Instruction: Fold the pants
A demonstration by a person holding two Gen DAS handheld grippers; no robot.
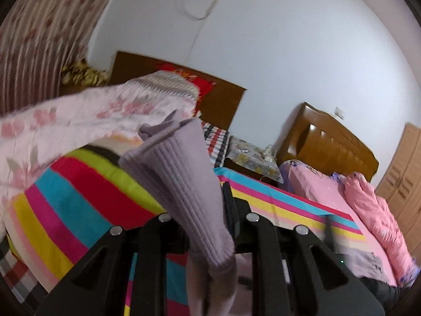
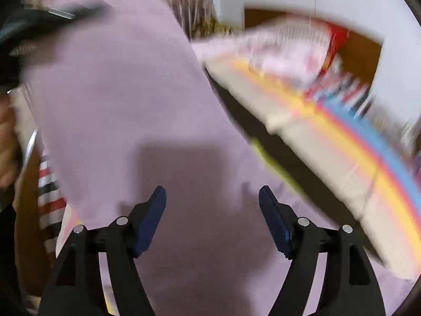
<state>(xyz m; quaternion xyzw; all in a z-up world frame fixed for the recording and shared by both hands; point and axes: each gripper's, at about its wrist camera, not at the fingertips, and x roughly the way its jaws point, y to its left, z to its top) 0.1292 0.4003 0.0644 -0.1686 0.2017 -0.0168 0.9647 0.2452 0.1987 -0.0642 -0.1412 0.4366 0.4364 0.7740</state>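
Observation:
The pants are lilac knit. In the left wrist view a ribbed cuff end [image 1: 181, 184] stands up from between my left gripper's fingers; the left gripper [image 1: 208, 221] is shut on it, lifted above the striped bed. In the right wrist view the pants [image 2: 126, 100] hang as a broad smooth sheet in front of my right gripper [image 2: 213, 210]. Its blue-padded fingers [image 2: 151, 218] stand wide apart and hold nothing. This view is blurred by motion.
A rainbow-striped bedsheet [image 1: 79, 200] covers the bed, with a pink floral quilt [image 1: 79, 115] at its far left. A second bed with pink bedding [image 1: 368, 210] and a wooden headboard [image 1: 329, 142] is at right. A nightstand [image 1: 252, 158] stands between them.

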